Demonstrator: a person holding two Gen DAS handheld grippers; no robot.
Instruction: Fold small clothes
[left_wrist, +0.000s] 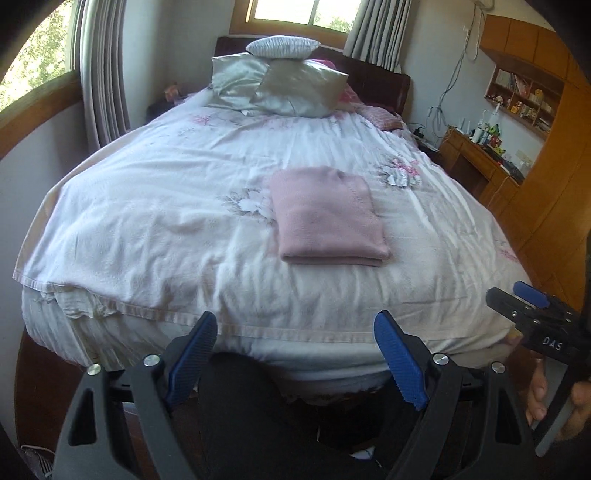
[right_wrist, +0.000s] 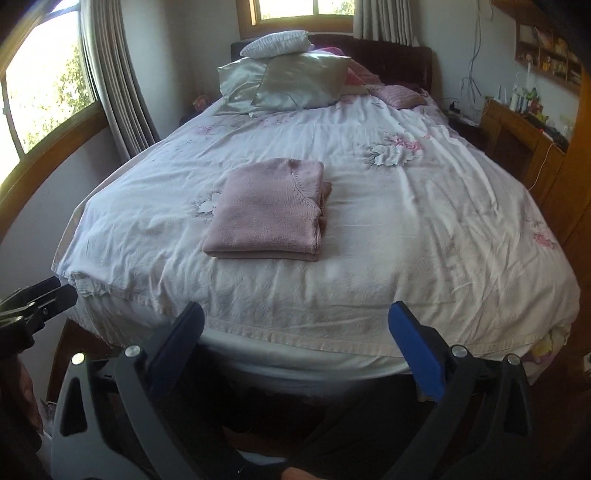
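Lying folded into a compact rectangle on the floral bedsheet (left_wrist: 147, 221), the pink sweater (left_wrist: 327, 216) is appearing finished, while the left gripper (left_wrist: 295, 350) and right gripper (right_wrist: 295, 343) are hovering wide-jawed and empty beyond the bed's foot.

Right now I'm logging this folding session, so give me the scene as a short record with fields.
garment: pink sweater, folded into a neat rectangle
resting on: white floral bedspread, mid-bed
left gripper: open, empty, at the foot of the bed
right gripper: open, empty, at the foot of the bed
contact with sweater: none
head of bed: pillows stacked
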